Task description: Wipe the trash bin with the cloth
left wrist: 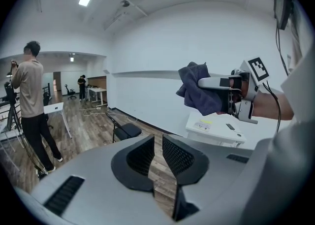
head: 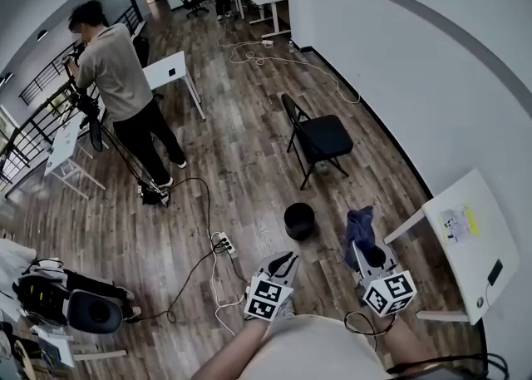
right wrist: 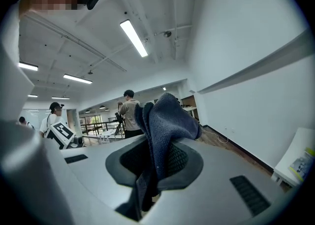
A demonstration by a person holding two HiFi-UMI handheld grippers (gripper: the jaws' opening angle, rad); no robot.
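Observation:
A small black round trash bin (head: 299,220) stands on the wooden floor just ahead of both grippers. My right gripper (head: 361,247) is to the bin's right, shut on a dark blue cloth (head: 359,227) that bunches up above its jaws. The right gripper view shows the cloth (right wrist: 167,120) pinched between the pads and draped over them. My left gripper (head: 287,260) hangs just in front of the bin; its jaws stand a narrow gap apart with only floor showing between them (left wrist: 157,159). In the left gripper view the right gripper (left wrist: 203,83) and the cloth (left wrist: 197,96) are at the upper right. Neither gripper view shows the bin.
A black folding chair (head: 320,139) stands beyond the bin. A white table (head: 465,237) is at the right by the wall. A power strip with cables (head: 223,244) lies to the left. A person at a tripod (head: 125,96) stands farther left; gear (head: 83,308) sits lower left.

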